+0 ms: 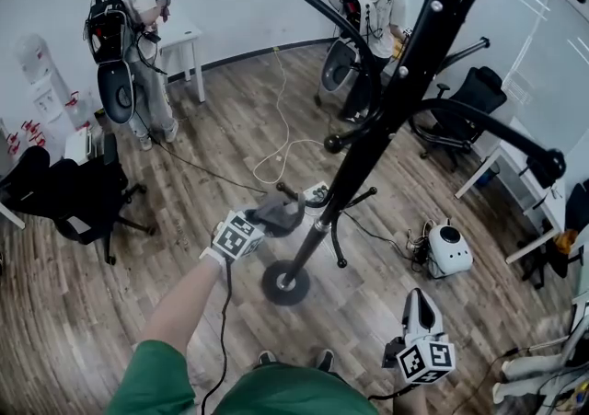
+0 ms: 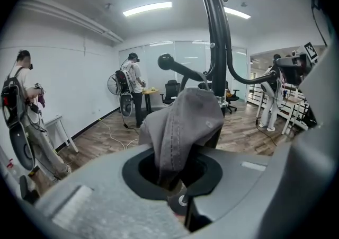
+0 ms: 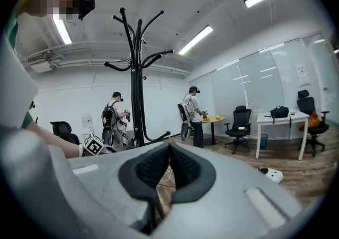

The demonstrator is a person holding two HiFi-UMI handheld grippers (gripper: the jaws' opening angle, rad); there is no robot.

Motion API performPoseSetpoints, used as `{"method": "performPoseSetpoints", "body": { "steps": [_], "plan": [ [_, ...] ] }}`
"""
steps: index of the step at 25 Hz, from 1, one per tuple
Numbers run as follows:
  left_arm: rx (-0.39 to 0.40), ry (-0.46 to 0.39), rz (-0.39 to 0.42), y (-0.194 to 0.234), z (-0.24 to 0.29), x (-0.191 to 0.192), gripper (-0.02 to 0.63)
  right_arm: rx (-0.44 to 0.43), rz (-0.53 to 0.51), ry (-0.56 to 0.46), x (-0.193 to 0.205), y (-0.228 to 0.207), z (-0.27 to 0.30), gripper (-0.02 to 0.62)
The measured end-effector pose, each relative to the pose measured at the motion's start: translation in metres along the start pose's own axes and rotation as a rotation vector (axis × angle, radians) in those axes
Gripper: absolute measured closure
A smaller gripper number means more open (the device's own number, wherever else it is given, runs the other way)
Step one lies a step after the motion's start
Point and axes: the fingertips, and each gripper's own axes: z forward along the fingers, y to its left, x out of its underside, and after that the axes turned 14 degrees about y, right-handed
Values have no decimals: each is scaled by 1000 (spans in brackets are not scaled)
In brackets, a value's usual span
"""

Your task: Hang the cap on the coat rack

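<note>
- While the head view looks down, the left gripper (image 1: pixel 267 220) holds the grey cap (image 1: pixel 281 211) just left of the rack (image 1: pixel 386 109) pole, low down. The right gripper (image 1: pixel 416 298) hangs near right.
- Left gripper view: jaws clamp the cap's (image 2: pixel 183 126) lower end, and its long axis points up before the pole.
- Right gripper view: jaws pressed together, empty.

Green shirt (image 1: pixel 156 381). Left tongs (image 2: pixel 175 179), right tongs (image 3: pixel 169 169): grey shells, black pads (image 3: pixel 148 171), black-white marker cubes (image 1: pixel 237 236). Black cable (image 1: pixel 224 312).
</note>
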Motion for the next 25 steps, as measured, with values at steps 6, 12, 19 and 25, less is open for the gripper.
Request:
{"method": "performPoseSetpoints", "body": {
  "steps": [6, 12, 19, 25],
  "plan": [
    [6, 13, -38, -9, 12, 10, 571, 5, 5, 9, 0, -10, 0, 592],
    [-13, 30, -56, -13, 16, 18, 307, -17, 4, 16, 0, -15, 5, 592],
    [-49, 71, -102, -15, 2, 45, 262, -65, -9, 24, -3, -14, 14, 592],
    [-161, -13, -204, -11, -37, 49, 264, -109, -22, 24, -8, -15, 21, 592]
  ]
}}
